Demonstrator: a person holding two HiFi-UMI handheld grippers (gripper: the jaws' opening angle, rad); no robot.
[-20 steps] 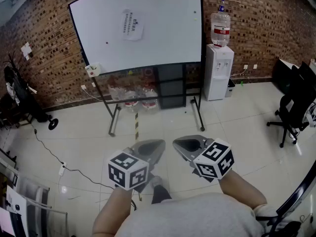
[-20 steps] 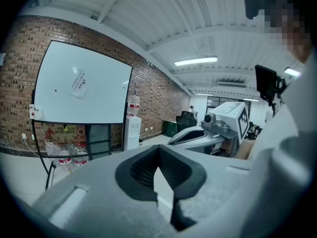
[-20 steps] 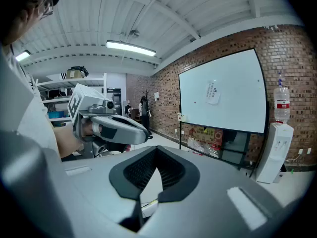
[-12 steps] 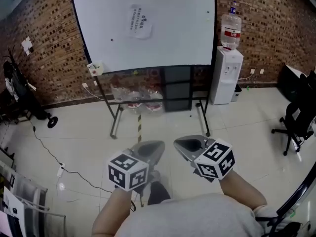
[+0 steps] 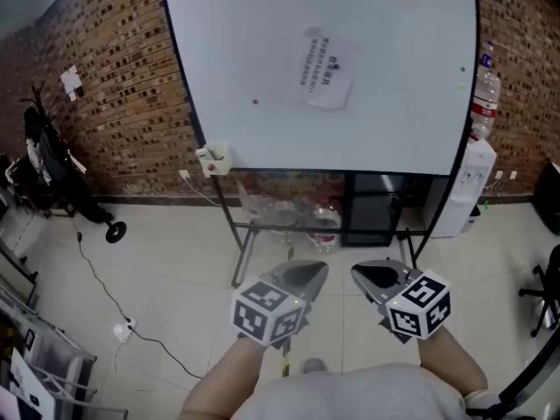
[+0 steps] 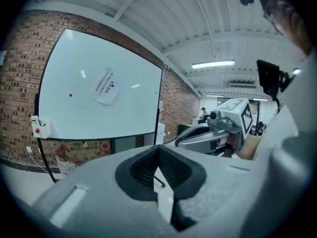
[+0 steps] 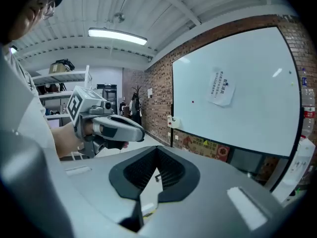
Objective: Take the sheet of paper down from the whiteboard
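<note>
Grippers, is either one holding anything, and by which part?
Nothing is held. The left gripper and right gripper are both shut and empty; the sheet of paper hangs on the whiteboard, untouched.

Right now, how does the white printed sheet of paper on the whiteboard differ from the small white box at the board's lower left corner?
The white printed sheet of paper sits high on the whiteboard, near its middle; the small white box sits at the lower left edge. The sheet is larger, flat and tilted; the box is blocky. The sheet carries dark print; the box a red mark. Both are white.
</note>
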